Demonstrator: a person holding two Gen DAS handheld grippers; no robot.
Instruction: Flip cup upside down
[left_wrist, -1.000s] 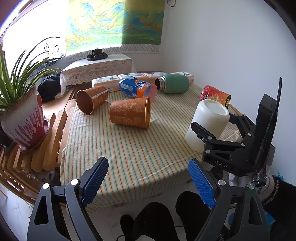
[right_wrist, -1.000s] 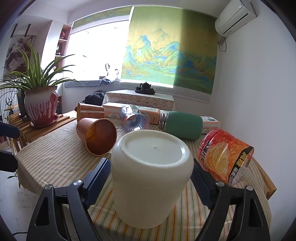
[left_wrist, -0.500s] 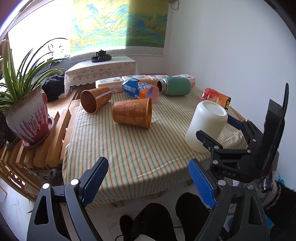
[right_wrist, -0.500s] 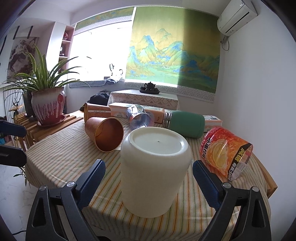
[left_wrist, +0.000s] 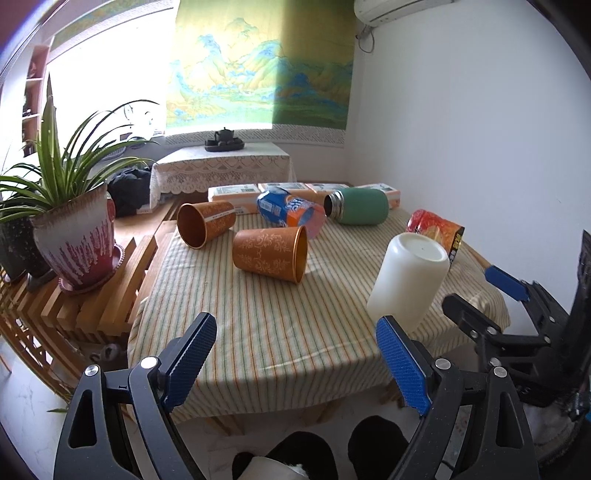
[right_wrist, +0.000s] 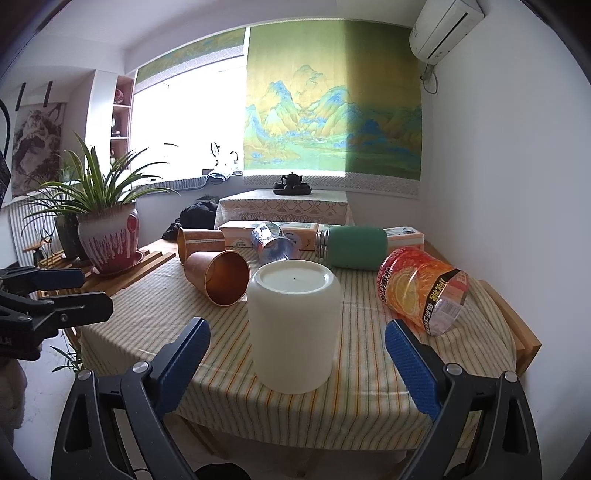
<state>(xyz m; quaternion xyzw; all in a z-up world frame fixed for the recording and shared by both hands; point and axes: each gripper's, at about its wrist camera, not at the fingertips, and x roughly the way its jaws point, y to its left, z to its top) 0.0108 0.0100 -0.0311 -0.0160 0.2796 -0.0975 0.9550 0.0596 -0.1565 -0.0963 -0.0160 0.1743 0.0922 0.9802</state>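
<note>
A white cup (right_wrist: 293, 325) stands upside down, base up, near the front right of the striped tablecloth (right_wrist: 369, 387). It also shows in the left wrist view (left_wrist: 408, 275). My right gripper (right_wrist: 297, 365) is open and empty, drawn back from the cup, its blue pads on either side of the cup but apart from it. It shows in the left wrist view (left_wrist: 495, 299) at the right. My left gripper (left_wrist: 295, 354) is open and empty, off the table's front edge.
Two orange patterned cups (left_wrist: 271, 254) (left_wrist: 203, 223) lie on their sides. A blue-orange bottle (left_wrist: 291, 210), a green flask (left_wrist: 358, 206), a red snack tub (right_wrist: 421, 295) and boxes (left_wrist: 232, 192) lie further back. A potted plant (left_wrist: 74, 236) stands on a wooden rack at left.
My right gripper has let go of the white cup and pulled back from it. My left gripper has also drawn back and tilted up. The cup stays upside down on the cloth.
</note>
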